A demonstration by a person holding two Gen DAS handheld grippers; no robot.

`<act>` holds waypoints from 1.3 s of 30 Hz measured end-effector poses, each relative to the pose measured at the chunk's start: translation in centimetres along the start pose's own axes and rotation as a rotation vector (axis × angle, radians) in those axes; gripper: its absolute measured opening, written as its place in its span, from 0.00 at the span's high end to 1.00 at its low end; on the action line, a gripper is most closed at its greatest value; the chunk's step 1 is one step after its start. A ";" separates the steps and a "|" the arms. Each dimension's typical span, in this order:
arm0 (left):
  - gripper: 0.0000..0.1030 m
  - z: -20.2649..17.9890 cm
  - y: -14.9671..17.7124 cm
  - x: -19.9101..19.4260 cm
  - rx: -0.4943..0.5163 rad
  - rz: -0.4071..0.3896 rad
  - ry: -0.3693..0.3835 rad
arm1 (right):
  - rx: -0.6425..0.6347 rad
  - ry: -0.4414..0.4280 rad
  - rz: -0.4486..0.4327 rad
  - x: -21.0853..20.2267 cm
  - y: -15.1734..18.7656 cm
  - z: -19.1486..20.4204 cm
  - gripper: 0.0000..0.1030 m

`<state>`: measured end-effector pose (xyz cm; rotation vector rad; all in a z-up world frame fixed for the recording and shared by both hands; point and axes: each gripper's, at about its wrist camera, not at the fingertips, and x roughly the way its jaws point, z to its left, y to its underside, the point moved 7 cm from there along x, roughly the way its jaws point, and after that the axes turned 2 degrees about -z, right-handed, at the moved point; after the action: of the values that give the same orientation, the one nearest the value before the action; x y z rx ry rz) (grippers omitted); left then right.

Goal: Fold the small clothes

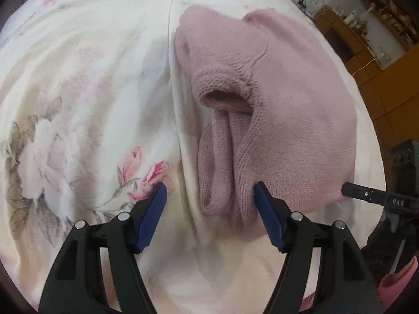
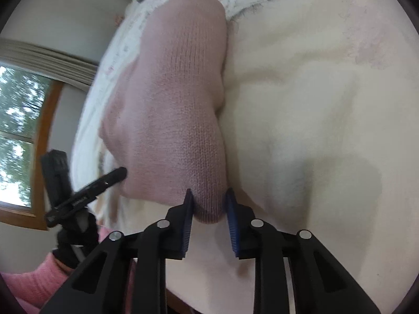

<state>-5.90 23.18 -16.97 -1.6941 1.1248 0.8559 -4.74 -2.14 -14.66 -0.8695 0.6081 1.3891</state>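
On floral sheet [image 1: 78, 91], pink knit garment [image 1: 301, 104] runs lengthwise ahead; L gripper [image 1: 210, 191] wide open, empty; R gripper [image 2: 209, 196] part-open astride near corner, nearer.

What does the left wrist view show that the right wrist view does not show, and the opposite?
Only the left wrist view shows the open ribbed cuff of the pink knit garment, a folded sleeve below it, the printed pink flowers beside the open left gripper, and wooden shelves.

Only the right wrist view shows the window and the right gripper, its fingers astride the garment's near corner, not closed.

Both show the garment on the floral bedcover.
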 end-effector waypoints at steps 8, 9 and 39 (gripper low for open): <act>0.34 -0.1 0.5 -3.1 0.011 -0.022 -0.005 | -0.073 0.123 -0.039 -1.7 0.1 2.2 0.67; 0.34 -0.5 0.6 -3.8 0.019 -0.031 -0.007 | -0.084 0.143 -0.049 -2.0 0.1 2.2 0.54; 0.15 -5.7 4.2 -17.5 0.114 -0.194 -0.210 | -0.142 0.548 -0.263 -11.5 4.4 9.8 0.04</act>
<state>-15.48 22.60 -0.74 -1.5512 0.8369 0.8101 -11.58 -1.00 -0.51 -1.4111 0.7798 0.9607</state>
